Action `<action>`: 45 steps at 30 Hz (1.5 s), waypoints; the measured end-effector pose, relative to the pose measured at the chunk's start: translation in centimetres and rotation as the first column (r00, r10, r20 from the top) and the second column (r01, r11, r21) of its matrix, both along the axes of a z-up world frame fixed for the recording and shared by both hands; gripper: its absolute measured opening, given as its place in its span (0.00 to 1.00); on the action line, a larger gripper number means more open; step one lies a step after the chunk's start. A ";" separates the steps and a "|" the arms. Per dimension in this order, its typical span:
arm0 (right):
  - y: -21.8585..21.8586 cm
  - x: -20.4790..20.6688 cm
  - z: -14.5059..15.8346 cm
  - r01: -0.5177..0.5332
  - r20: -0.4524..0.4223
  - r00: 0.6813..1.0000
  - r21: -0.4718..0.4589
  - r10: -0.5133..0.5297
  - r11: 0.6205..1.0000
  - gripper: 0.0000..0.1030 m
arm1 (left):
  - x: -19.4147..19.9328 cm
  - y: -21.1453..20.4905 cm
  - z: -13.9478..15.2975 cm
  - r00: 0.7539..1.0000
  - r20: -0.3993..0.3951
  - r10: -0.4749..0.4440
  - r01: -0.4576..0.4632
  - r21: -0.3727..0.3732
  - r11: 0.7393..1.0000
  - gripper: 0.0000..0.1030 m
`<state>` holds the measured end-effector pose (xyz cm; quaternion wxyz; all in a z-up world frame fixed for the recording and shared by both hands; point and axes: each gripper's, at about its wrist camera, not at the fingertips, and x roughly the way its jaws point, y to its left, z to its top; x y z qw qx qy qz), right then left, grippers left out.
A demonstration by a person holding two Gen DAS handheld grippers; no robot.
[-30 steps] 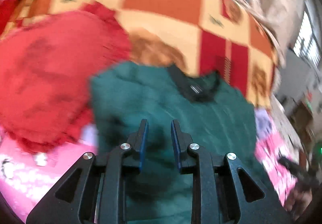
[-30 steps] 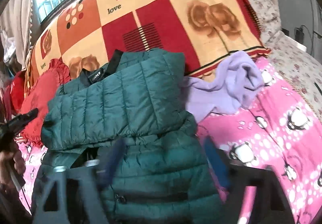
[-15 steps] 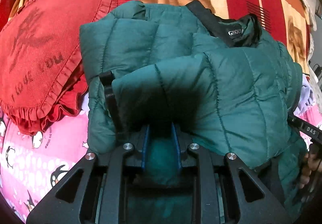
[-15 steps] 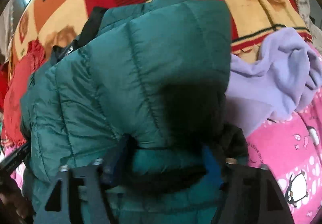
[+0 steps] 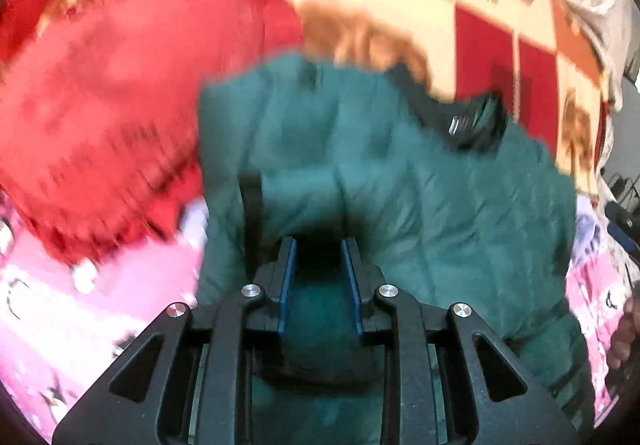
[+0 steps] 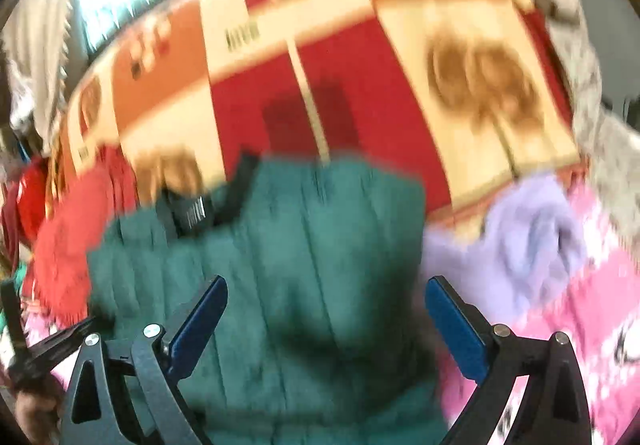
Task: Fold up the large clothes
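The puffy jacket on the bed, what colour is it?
The jacket is dark teal green with a black collar; the right wrist view shows it best.

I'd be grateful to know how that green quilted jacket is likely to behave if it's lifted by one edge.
The green quilted jacket looks puffy and soft, so it would probably sag and unfold. Its smooth shell may slip from a shallow pinch. It seems light for its bulk, judging by the padded channels.
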<state>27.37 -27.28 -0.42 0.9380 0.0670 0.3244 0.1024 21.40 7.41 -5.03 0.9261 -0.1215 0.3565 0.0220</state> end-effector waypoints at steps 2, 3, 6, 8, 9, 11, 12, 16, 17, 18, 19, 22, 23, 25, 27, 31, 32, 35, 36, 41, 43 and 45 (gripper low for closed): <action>1.3 1.1 -0.1 -0.049 0.046 0.998 0.009 0.048 0.999 0.96 | -0.3 -0.4 1.2 0.998 0.052 -0.030 0.031 -0.029 0.999 0.21; 2.4 2.0 -0.4 -0.071 0.040 0.997 -0.009 0.072 0.997 0.96 | -0.1 -0.7 1.1 0.998 0.053 -0.035 0.037 -0.033 0.999 0.21; 4.4 4.8 -2.5 -0.115 -0.011 0.993 -0.037 0.115 0.993 0.96 | 2.2 -1.3 -1.5 0.997 -0.058 -0.041 0.040 -0.012 0.999 0.21; 4.4 6.7 -5.0 -0.114 -0.091 0.990 -0.031 0.111 0.993 0.96 | 3.6 -1.3 -3.5 0.991 -0.131 -0.040 0.038 -0.017 0.999 0.21; 4.3 7.4 -6.5 -0.103 -0.117 0.988 -0.037 0.098 0.994 0.96 | 3.8 -1.1 -3.7 0.991 -0.128 -0.042 0.038 -0.028 0.999 0.21; 4.2 8.2 -8.7 -0.106 -0.149 0.984 -0.046 0.098 0.993 1.00 | 4.0 -1.3 -3.3 0.991 -0.126 -0.047 0.044 -0.024 0.999 0.21; 4.1 8.4 -9.6 -0.113 -0.163 0.981 -0.037 0.106 0.993 1.00 | 4.0 -1.4 -3.3 0.991 -0.124 -0.054 0.053 -0.016 0.998 0.21; 3.5 8.6 -10.0 -0.115 -0.161 0.981 -0.011 0.112 0.993 1.00 | 4.3 -1.8 -3.5 0.990 -0.128 -0.054 0.054 -0.007 0.999 0.22; 3.5 8.4 -10.0 -0.114 -0.149 0.983 -0.016 0.110 0.993 1.00 | 4.3 -1.9 -3.5 0.991 -0.126 -0.054 0.054 -0.004 0.999 0.22; 3.3 8.2 -10.1 -0.112 -0.143 0.984 -0.017 0.109 0.994 1.00 | 4.4 -1.9 -3.5 0.991 -0.123 -0.054 0.053 -0.005 0.999 0.22; 3.1 7.9 -10.0 -0.112 -0.139 0.984 -0.019 0.108 0.994 1.00 | 4.4 -1.9 -3.5 0.991 -0.120 -0.053 0.053 -0.008 0.999 0.21; 2.8 7.5 -9.9 -0.110 -0.138 0.985 -0.028 0.105 0.994 1.00 | 3.8 -1.4 -3.5 0.993 -0.107 -0.051 0.048 -0.032 0.998 0.21; 2.9 7.4 -9.8 -0.109 -0.143 0.984 -0.036 0.103 0.993 1.00 | 3.7 -1.1 -3.4 0.994 -0.102 -0.047 0.043 -0.043 0.998 0.21; 3.8 7.4 -9.0 -0.108 -0.153 0.983 -0.075 0.096 0.991 1.00 | 3.0 -0.6 -3.2 0.994 -0.098 -0.040 0.035 -0.051 0.998 0.21; 4.6 7.0 -7.6 -0.119 -0.140 0.984 -0.085 0.107 0.989 1.00 | 2.5 -0.4 -2.7 0.996 -0.085 -0.025 0.021 -0.040 0.999 0.21; 5.5 4.8 -4.3 -0.138 -0.074 0.988 -0.037 0.135 0.990 1.00 | 2.4 -0.6 -2.8 0.995 -0.092 -0.027 0.026 -0.021 0.999 0.21; 6.1 4.1 -3.8 -0.149 -0.073 0.986 -0.029 0.147 0.988 1.00 | 2.5 -0.7 -3.0 0.995 -0.098 -0.026 0.025 -0.016 1.000 0.21; 8.0 2.3 -3.9 -0.201 -0.098 0.975 -0.026 0.197 0.979 1.00 | 3.1 -1.0 -3.2 0.993 -0.116 -0.019 0.020 0.009 1.000 0.22; 8.8 1.9 -4.3 -0.228 -0.130 0.966 -0.033 0.222 0.973 1.00 | 3.1 -0.9 -3.2 0.993 -0.117 -0.013 0.014 0.013 1.000 0.21; 11.1 0.6 -7.1 -0.274 -0.208 0.945 -0.088 0.251 0.958 1.00 | 3.5 -0.1 -3.3 0.992 -0.127 0.005 -0.003 0.010 1.000 0.22; 11.5 0.7 -8.7 -0.297 -0.253 0.931 -0.109 0.263 0.949 1.00 | 3.6 0.5 -3.5 0.991 -0.130 0.014 -0.015 -0.006 1.000 0.21; 11.6 0.8 -9.2 -0.303 -0.252 0.930 -0.118 0.266 0.946 1.00 | 3.5 0.8 -3.5 0.991 -0.130 0.013 -0.016 -0.020 1.000 0.21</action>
